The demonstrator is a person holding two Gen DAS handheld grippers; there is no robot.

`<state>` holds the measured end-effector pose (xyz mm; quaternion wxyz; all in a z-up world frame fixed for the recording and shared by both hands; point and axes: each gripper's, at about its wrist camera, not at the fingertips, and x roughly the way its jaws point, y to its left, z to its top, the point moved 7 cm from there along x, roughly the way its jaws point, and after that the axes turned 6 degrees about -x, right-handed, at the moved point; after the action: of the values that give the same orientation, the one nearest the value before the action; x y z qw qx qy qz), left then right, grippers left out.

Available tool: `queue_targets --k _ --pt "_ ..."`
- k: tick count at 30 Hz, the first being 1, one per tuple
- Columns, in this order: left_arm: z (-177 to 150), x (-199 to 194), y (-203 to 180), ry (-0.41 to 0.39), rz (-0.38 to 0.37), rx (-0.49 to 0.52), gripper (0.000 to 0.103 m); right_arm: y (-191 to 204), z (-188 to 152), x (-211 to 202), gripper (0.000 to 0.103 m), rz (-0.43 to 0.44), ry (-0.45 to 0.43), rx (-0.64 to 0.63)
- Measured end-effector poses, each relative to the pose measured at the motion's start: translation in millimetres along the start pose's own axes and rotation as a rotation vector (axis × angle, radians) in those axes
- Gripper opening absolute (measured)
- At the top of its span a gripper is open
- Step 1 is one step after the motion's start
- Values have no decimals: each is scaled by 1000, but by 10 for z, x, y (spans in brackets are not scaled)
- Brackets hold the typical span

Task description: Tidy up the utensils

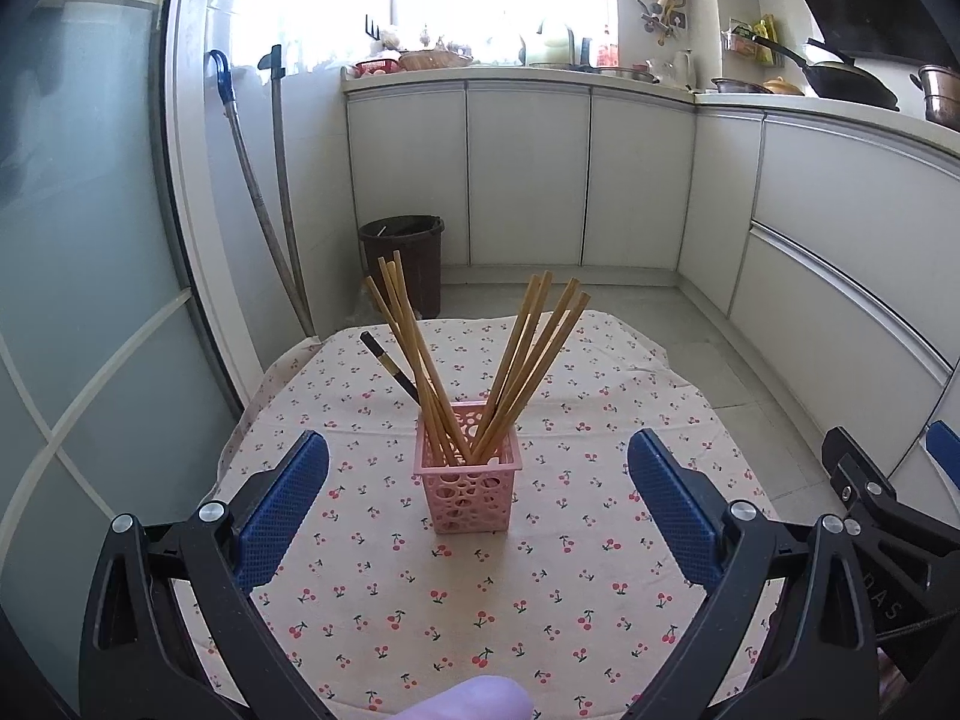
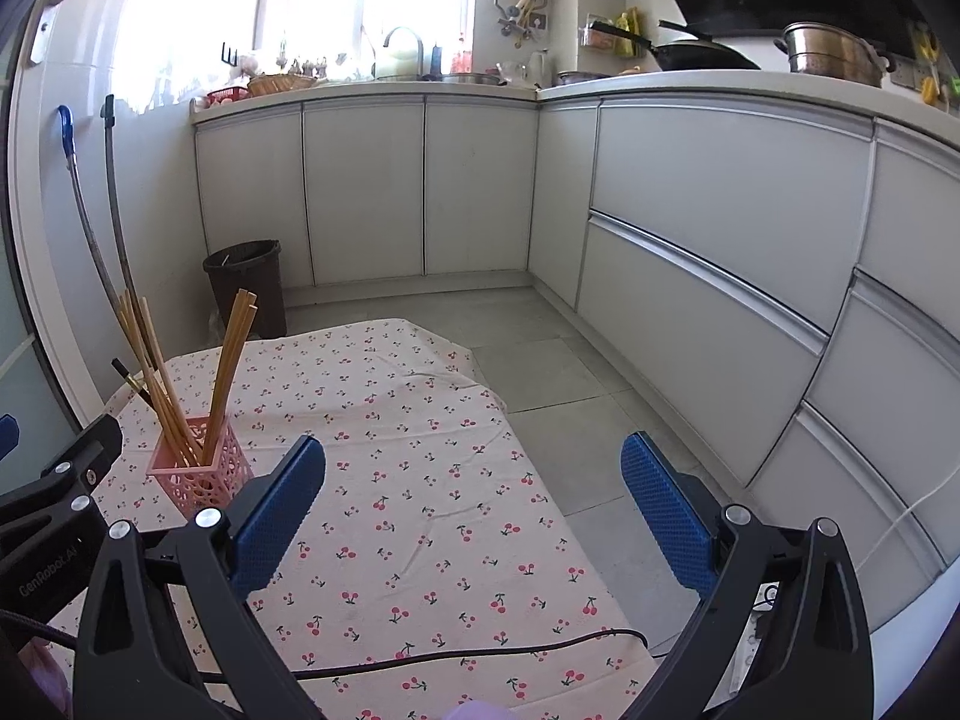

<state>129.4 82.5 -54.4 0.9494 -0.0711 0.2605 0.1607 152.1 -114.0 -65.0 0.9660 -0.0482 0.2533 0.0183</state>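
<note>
A pink perforated holder (image 1: 467, 483) stands upright on a table with a cherry-print cloth (image 1: 540, 588). Several wooden chopsticks (image 1: 528, 360) and one dark chopstick (image 1: 390, 367) stand in it, fanned out left and right. My left gripper (image 1: 478, 480) is open and empty, its blue pads either side of the holder but nearer the camera. My right gripper (image 2: 474, 486) is open and empty over the cloth's right part (image 2: 420, 480), with the holder (image 2: 201, 474) and its chopsticks (image 2: 231, 372) to its left.
A dark bin (image 1: 405, 261) stands on the floor beyond the table. White cabinets (image 2: 708, 228) run along the back and right. A black cable (image 2: 480, 654) lies across the cloth's near edge. The other gripper's body (image 2: 54, 504) shows at left.
</note>
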Motion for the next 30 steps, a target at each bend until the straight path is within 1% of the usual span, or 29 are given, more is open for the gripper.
queue_targets --k 30 --pt "-18 52 16 21 16 -9 96 -41 -24 72 96 16 42 41"
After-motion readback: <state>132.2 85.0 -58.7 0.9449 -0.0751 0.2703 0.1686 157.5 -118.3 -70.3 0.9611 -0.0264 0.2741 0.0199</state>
